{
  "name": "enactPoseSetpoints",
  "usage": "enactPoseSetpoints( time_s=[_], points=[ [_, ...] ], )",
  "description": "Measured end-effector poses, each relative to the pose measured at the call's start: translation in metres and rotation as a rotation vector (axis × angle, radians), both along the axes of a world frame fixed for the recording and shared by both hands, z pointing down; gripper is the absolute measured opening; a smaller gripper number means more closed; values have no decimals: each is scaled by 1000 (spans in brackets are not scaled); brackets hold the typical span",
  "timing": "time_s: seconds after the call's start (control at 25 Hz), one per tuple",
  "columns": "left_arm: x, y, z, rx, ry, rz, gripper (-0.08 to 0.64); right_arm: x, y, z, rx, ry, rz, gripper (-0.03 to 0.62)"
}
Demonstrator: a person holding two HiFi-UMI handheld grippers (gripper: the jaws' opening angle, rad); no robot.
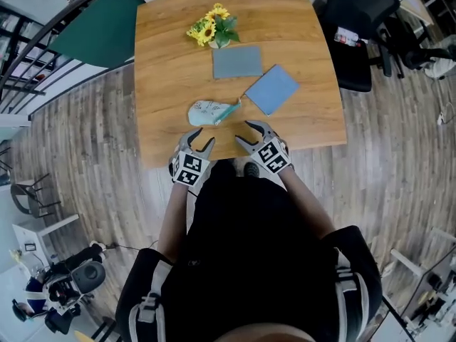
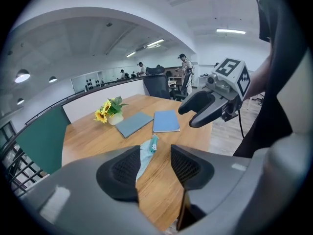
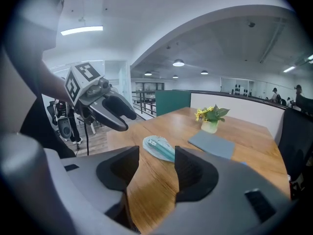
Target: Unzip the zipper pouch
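table (image 1: 164, 70): wood, rounded corners.
pouch (image 1: 210, 112): pale, patterned, with a teal zipper edge; lies flat on the table near its front edge.
left tongs (image 1: 201, 140): just in front of pouch, over the table edge; jaws wide apart, nothing in them, not touching pouch.
right tongs (image 1: 244, 132): front-right of pouch; jaws wide apart, empty, clear of pouch.
bare wood only between each tongs and pouch.
blue pad (image 1: 271, 89): behind and right of pouch, close to its teal end, set askew.
grey pad (image 1: 236, 62): behind pouch, flat.
sunflowers (image 1: 211, 28): in a small pot, farther behind pouch, just beside grey pad.
chair (image 1: 356, 20): dark, well right of pouch, off the table.
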State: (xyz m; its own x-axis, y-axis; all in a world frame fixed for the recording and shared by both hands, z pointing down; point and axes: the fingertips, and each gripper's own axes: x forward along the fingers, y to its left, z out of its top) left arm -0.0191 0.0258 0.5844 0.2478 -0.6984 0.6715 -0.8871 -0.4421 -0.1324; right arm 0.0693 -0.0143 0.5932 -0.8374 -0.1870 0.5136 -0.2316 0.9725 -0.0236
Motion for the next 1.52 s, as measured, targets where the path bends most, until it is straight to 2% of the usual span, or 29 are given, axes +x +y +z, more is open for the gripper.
enactPoseSetpoints(
  time_s=[0.2,0.44,0.84,1.08,1.36,1.52],
  points=[
    [-4,-18,12,-23,13,37,195,-2,-19,0,-8,14,46,229],
    [-5,-29,30,-61,-49,146,195,-5,-30,4,-23,29,97,229],
    [-1,-35,55,-91,-64,245,195,-14,-36,14,-39,46,137,227],
    [-2,-37,63,-80,-69,272,193,-17,-32,19,-43,66,143,225],
    [-2,-44,71,-22,-123,322,183,-17,-23,23,-46,91,156,219],
    [-1,-49,75,-11,-121,343,178,-16,-19,26,-51,102,168,218]
  ],
)
